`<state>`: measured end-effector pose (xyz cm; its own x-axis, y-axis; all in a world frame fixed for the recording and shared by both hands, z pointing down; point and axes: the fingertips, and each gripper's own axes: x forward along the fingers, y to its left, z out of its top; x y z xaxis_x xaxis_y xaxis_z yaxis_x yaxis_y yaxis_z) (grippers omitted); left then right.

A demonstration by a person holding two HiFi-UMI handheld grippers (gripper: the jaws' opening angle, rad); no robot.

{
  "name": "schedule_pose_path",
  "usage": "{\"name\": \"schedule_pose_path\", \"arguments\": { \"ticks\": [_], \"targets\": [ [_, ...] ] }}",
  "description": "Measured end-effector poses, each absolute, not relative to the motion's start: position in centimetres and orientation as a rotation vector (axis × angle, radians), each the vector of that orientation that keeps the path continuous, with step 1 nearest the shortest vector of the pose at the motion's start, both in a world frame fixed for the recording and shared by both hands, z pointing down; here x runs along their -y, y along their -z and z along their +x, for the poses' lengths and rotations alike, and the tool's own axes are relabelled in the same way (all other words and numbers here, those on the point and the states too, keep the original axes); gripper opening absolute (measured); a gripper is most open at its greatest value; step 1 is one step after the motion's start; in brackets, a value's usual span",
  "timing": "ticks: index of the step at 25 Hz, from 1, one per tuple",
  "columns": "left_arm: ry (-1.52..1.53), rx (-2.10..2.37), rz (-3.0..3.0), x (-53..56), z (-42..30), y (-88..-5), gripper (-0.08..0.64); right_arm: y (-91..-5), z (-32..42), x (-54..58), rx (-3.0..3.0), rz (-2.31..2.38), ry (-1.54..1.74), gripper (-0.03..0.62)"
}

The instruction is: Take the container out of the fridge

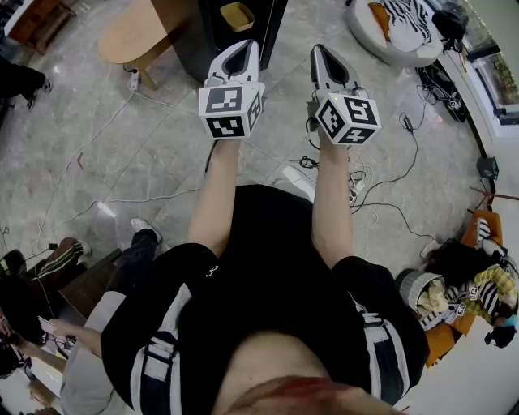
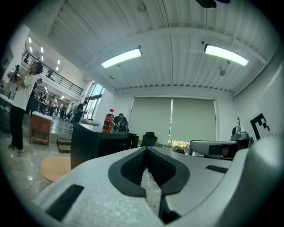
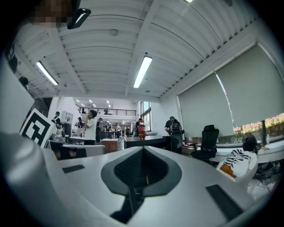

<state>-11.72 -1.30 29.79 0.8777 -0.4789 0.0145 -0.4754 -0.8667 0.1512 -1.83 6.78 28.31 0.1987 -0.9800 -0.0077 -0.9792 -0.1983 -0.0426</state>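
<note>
While you stand on the pale marble floor (image 1: 146, 138) with both forearms stretched forward, your left hand-held gripper (image 1: 242, 49) and right hand-held gripper (image 1: 323, 50) hang side by side in the air, well apart from anything they could grasp. Each carries its marker cube toward you. Seen from its own camera, the left hand-held gripper (image 2: 146, 149) has its jaws pressed together at the tips with nothing between them. The right hand-held gripper (image 3: 142, 149) is likewise closed and empty. Just beyond the tips in the head view stands a black cabinet (image 1: 203, 40), and a yellow container (image 1: 237, 16) shows at it, though you cannot tell from above whether it sits on top or inside. Both gripper views show the same cabinet (image 2: 100, 144) ahead with a red soda bottle (image 2: 108, 120) standing upright on top. A round wooden table (image 1: 138, 32) sits just left of the cabinet, and loose cables (image 1: 365, 174) trail across the floor to your right. People stand in the room behind.
</note>
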Motion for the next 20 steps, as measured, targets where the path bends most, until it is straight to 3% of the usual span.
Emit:
{"name": "schedule_pose_path", "arguments": {
  "ticks": [12, 20],
  "targets": [
    [0.008, 0.744, 2.856, 3.4, -11.3, -30.9, 0.008, -28.8, -0.9, -5.4, -1.915, -2.395, 0.061, 0.011],
    [-0.114, 0.755, 2.814, 5.8, -7.0, -35.4, 0.008, -32.8, 3.6, -2.4, -1.931, -2.381, 0.180, 0.011]
  ]
}}
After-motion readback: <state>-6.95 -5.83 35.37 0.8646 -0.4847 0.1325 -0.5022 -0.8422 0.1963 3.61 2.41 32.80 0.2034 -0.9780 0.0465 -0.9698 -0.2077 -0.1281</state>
